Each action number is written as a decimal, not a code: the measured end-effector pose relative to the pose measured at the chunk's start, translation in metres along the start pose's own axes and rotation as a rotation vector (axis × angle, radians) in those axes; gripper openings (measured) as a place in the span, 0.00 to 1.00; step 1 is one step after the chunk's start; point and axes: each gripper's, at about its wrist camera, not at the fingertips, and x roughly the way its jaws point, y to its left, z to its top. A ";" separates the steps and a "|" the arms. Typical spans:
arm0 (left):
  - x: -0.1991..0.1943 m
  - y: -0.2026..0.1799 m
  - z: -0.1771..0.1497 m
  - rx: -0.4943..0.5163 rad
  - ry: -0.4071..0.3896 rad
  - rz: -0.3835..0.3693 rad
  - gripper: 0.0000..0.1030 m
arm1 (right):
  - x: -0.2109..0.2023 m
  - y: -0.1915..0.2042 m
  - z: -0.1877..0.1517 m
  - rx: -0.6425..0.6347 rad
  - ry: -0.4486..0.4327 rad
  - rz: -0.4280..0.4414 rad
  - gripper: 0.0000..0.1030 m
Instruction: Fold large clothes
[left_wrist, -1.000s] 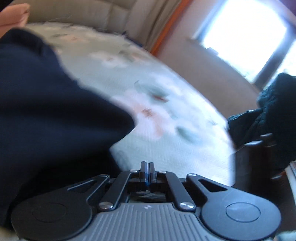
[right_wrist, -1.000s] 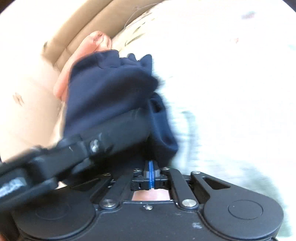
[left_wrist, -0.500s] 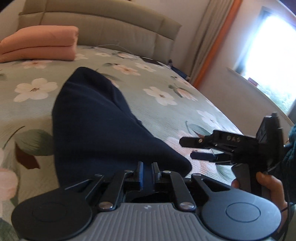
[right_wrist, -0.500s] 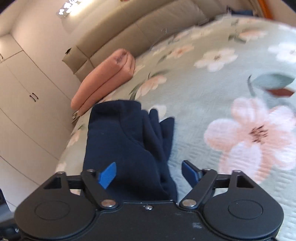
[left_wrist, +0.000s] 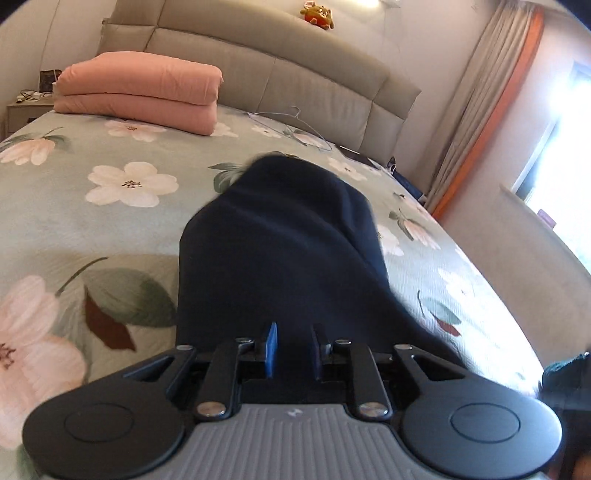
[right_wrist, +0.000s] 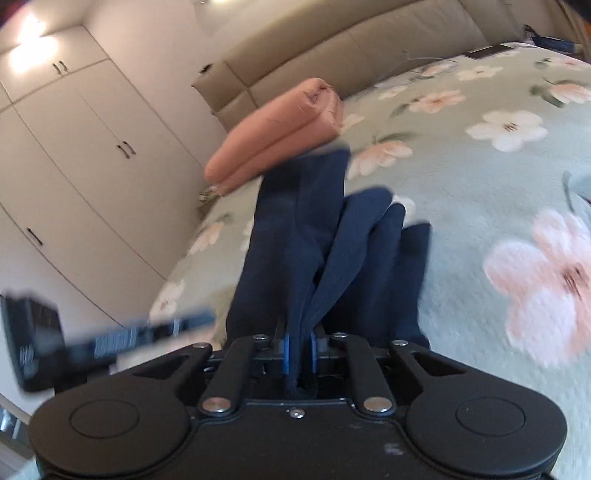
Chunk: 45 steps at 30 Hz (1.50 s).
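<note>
— How much room is there around the work?

— Plenty on the floral bedspread (left_wrist: 110, 229). It lies bare to the left of the navy garment (left_wrist: 280, 251) and again to its right, as far as the bed's curved right edge, where a pale floor and a curtain (left_wrist: 476, 110) by a bright window begin. At the head end a folded pink quilt (left_wrist: 140, 96) sits against the padded headboard (left_wrist: 295, 74), with a wire hanger (left_wrist: 295, 125) lying beside it on the cover. In the right wrist view white wardrobe doors (right_wrist: 74, 147) stand past the bed's other side.

— And where is the garment against the tongs?

— It stretches away from both. The left gripper (left_wrist: 293, 350) has its jaws parting, a clear gap between the blue pads; dark cloth lies right in front and under them, but the pads do not press on it. The right gripper (right_wrist: 299, 350) is closing, and a bunched edge of the navy cloth runs between its pads, pinched there, the folds fanning out ahead toward the quilt.

— Anything else close by?

— A blurred black gripper body pokes in at the lower left of the right wrist view.
</note>
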 end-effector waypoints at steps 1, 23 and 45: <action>0.011 -0.001 0.000 0.020 0.009 -0.005 0.26 | 0.004 -0.007 -0.010 0.022 0.017 -0.051 0.12; 0.065 -0.011 -0.049 0.198 0.187 -0.030 0.01 | 0.235 0.037 0.088 -0.693 -0.059 -0.239 0.02; 0.039 0.022 -0.056 0.167 0.233 -0.088 0.01 | 0.169 0.048 0.023 -0.544 0.036 -0.286 0.02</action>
